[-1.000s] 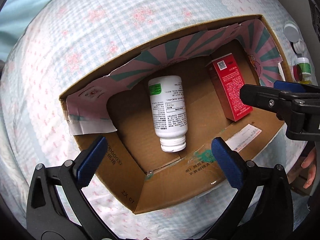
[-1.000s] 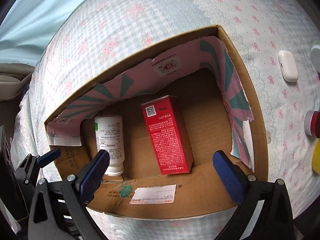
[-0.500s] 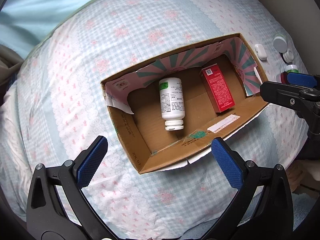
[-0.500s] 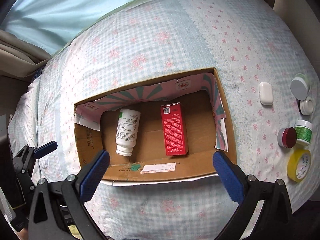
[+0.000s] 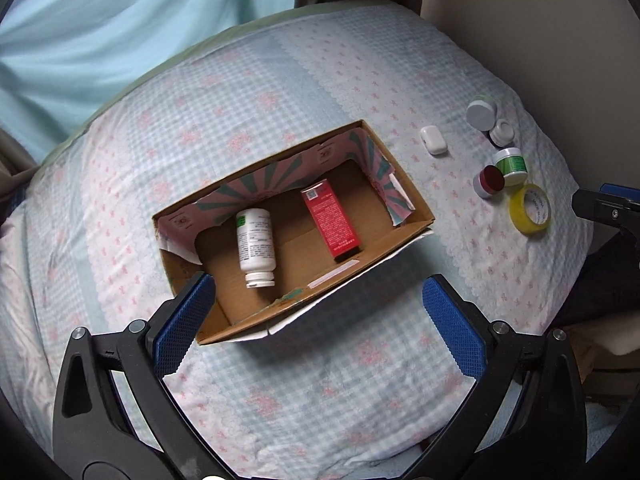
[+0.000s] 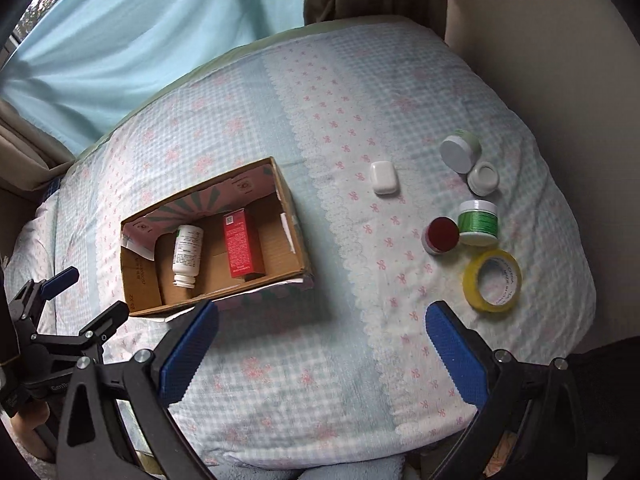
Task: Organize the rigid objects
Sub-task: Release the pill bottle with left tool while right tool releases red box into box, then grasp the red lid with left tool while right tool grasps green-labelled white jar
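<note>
Two grippers hover above a bed (image 6: 280, 360) covered in pale blue checked cloth with pink bows. The left gripper (image 5: 318, 324) has its jaws spread wide and holds nothing; the right gripper (image 6: 320, 344) likewise has its jaws wide apart and empty.

One cardboard box (image 6: 140, 280) lies open on the bed, at about 9 o'clock in the right wrist view and near the centre of the left wrist view. Inside it are two things lying flat, side by side but apart: one white bottle (image 5: 256, 246), cap toward the near wall, and one red carton (image 5: 330, 218) at its 3 o'clock.

Outside the box, well apart at 3 o'clock, six loose things lie on the bed: one small white case (image 6: 384, 177), one white-lidded jar (image 6: 458, 152) tipped on its side, one small white pot (image 6: 483, 178) touching it or just beside it, one green-labelled jar (image 6: 478, 222) standing upright, one red-lidded jar (image 6: 440, 235) just beside that, and one yellow tape roll (image 6: 493, 286) lying flat at their 6 o'clock.
</note>
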